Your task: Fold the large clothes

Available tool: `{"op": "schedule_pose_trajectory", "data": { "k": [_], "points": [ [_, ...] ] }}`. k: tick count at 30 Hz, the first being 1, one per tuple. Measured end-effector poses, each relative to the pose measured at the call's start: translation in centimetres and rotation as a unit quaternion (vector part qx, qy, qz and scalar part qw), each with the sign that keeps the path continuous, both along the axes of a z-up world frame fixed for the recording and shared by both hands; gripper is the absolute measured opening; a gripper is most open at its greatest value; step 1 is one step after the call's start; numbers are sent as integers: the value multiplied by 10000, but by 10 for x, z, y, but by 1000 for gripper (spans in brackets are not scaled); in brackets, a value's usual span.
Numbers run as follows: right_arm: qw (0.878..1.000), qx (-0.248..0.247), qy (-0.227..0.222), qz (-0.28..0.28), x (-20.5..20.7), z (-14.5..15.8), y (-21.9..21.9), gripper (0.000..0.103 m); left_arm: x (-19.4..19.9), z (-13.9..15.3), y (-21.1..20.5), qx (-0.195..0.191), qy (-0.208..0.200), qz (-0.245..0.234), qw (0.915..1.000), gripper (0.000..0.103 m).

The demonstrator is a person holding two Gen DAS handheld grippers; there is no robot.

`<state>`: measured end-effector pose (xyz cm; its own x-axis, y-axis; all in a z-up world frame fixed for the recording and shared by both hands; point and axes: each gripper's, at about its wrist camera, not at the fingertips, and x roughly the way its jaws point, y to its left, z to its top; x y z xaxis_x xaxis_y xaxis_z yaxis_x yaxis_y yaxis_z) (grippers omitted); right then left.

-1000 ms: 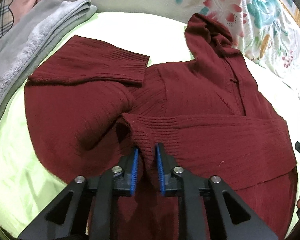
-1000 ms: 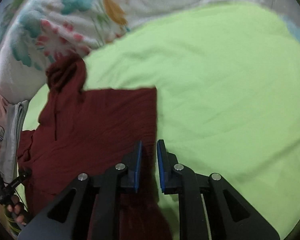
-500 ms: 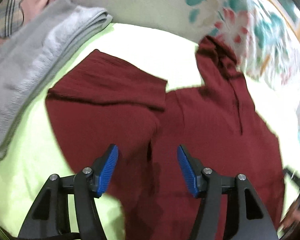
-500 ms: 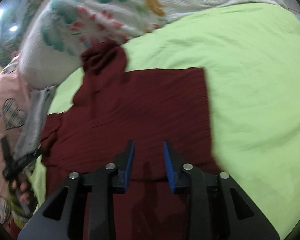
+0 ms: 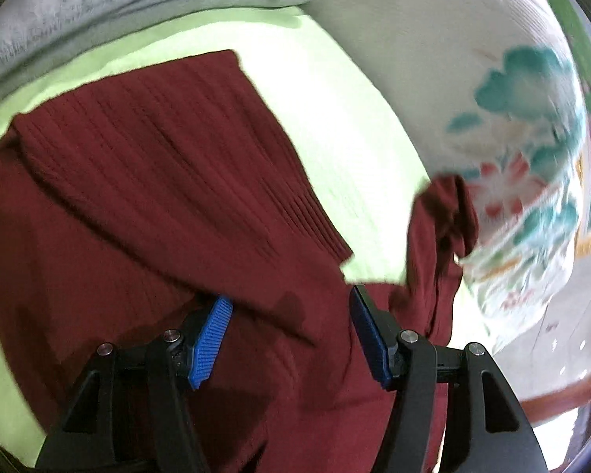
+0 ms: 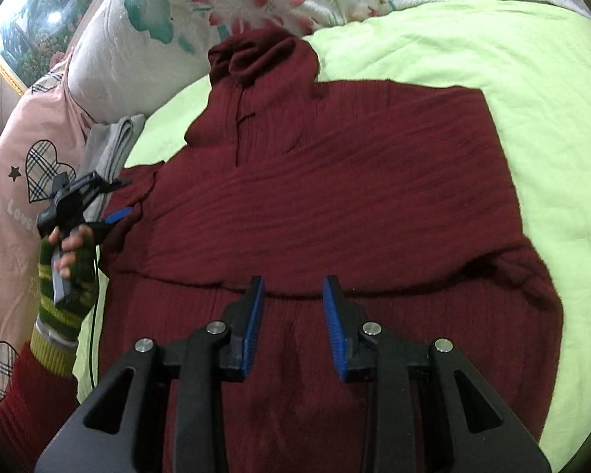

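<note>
- Green bed sheet (image 6: 492,59) lies under the dark red sweater (image 6: 374,197), with a flowery pillow (image 6: 157,39) behind it.
- Left view is blurry, and the sweater's bottom edge is cut off.
- Left claw (image 5: 287,339) is closing, pads apart above the sweater, holding nothing.
- Right claw (image 6: 291,327) hangs a little open over the sweater, empty.
</note>
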<state>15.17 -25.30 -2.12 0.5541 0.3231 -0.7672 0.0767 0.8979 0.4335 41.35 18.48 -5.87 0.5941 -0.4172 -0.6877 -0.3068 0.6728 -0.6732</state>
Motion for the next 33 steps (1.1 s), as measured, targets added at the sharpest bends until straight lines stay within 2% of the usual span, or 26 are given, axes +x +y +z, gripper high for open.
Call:
{"op": "schedule_pose_trajectory", "data": {
  "k": [1,2,3,4,8,10,15,21,24,26,29,33],
  "points": [
    [10000,-1,10,-2,0,-1,0,32,3,-2,2,-6,2,73,10000,54],
    [10000,0,13,-3,-1,-1,0,32,6,-2,2,42,-12,120,9999,39],
    [10000,15,18,-6,0,-2,-1,32,9,-2,1,144,-28,132,9998,11],
    [10000,31,20,-22,-1,-2,-2,32,10,-2,0,197,-36,86,9998,1],
    [9999,99,-28,-80,-6,-2,-6,32,-3,16,-13,521,-349,47,9980,3],
    [9998,137,-64,-118,-7,-1,-8,32,-18,31,-23,522,-593,-32,9969,3],
    [9989,287,-187,-309,-18,5,-19,32,-58,66,-61,215,-1218,-363,9917,3],
    [9964,330,-334,-706,-41,13,-42,32,-94,87,-157,-224,-1744,-1199,9771,3],
    [9936,336,-414,-995,-55,17,-60,32,-108,84,-209,-221,-1849,-1675,9681,3],
    [9910,360,-431,-1218,-64,17,-74,32,-114,72,-240,-271,-1768,-1942,9645,3],
    [9884,336,-411,-1420,-73,17,-89,32,-118,45,-281,-148,-1500,-2273,9621,3],
    [9864,365,-414,-1545,-80,17,-100,32,-118,8,-311,10,-1067,-2517,9619,3]
  ]
}}
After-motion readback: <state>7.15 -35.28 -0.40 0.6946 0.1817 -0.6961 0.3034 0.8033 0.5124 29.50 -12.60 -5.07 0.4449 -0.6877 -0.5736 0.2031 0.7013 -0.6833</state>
